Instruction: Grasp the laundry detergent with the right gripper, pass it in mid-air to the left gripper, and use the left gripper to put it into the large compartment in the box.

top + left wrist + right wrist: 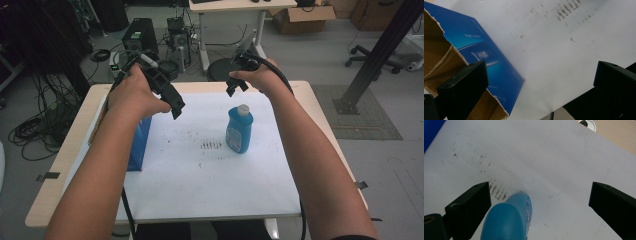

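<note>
a: risk number one is the blue bottle (239, 131). it stands upright near the middle of the white sheet (210, 185), and the right gripper (234, 86) hangs above and behind its cap. if it comes down off-centre, one jaw can push the shoulder and the bottle tips over.

b: and the left gripper (175, 106)?

a: jaws wide apart, holding nothing. it hovers just beside the torn blue box (486, 57) at the left edge of the sheet. a low sweep can catch the ragged cardboard and drag the box.

b: right one also empty?

a: yes, spread wide; the bottle is seen low between the jaws, no contact. both forearms reach forward, wrists bent so the jaws point down at the table (65, 165).
</note>
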